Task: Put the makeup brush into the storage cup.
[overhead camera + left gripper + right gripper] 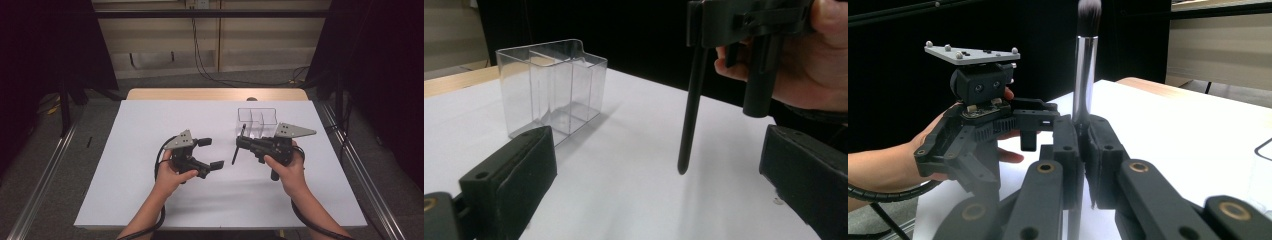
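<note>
A black makeup brush with a silver ferrule is held upright above the white table, bristles up and handle tip just off the surface. My right gripper is shut on the brush's handle. To its left, my left gripper stands open with nothing between its jaws, facing the brush. A clear plastic organizer with several compartments stands just behind the right gripper; it looks empty. In the right gripper view, the left gripper sits behind the brush in a hand.
A wooden strip runs along the table's far edge. Metal rails flank the table on both sides, and cables lie on the floor behind. Dark curtains hang left and right.
</note>
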Demonstrator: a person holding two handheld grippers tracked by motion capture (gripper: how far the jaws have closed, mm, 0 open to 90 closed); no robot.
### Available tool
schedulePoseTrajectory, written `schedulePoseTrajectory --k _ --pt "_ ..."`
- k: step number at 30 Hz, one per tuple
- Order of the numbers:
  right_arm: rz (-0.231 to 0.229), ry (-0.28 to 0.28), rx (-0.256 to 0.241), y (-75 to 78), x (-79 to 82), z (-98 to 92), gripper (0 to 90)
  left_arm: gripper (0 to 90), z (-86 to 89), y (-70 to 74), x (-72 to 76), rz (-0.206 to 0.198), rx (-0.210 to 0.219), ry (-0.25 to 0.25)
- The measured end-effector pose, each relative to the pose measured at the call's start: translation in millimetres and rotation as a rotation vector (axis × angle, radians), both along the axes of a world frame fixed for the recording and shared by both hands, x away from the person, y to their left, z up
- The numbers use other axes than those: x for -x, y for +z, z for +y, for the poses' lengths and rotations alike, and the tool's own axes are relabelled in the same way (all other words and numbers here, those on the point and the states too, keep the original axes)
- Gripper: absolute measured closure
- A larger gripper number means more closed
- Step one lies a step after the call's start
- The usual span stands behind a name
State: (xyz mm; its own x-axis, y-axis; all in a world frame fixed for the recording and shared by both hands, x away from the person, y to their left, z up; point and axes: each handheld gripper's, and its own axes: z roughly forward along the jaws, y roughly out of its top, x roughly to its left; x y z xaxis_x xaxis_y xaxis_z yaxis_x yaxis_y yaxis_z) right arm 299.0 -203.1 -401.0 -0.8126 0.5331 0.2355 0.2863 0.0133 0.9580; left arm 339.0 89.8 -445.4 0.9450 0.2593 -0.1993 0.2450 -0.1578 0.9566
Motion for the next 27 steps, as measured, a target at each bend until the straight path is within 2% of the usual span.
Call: schedulePoseTrajectory --k 5,12,15,18,27 --pt "-0.003 -0.004 -0.001 1.7 0.5 -2.1 84.3 0.0 5.7 -0.3 -1.9 0.002 0.024 0.005" --pt "-0.008 -0.008 -0.005 2.7 0.5 -3.7 84.2 0.0 15.5 4.3 -2.7 0.002 0.027 0.019" --pt "-0.009 -0.008 -0.007 3.0 0.3 -3.8 84.3 0.0 19.4 5.2 -1.7 -0.024 0.008 0.019" --pt "-0.010 -0.005 -0.007 3.1 0.2 -3.6 84.3 0.0 23.2 5.4 -1.0 -0.031 0.005 0.022" --pt "-0.007 -0.006 -0.006 2.1 -0.7 -3.5 84.2 0.0 35.1 8.2 0.0 -0.046 0.019 0.033"
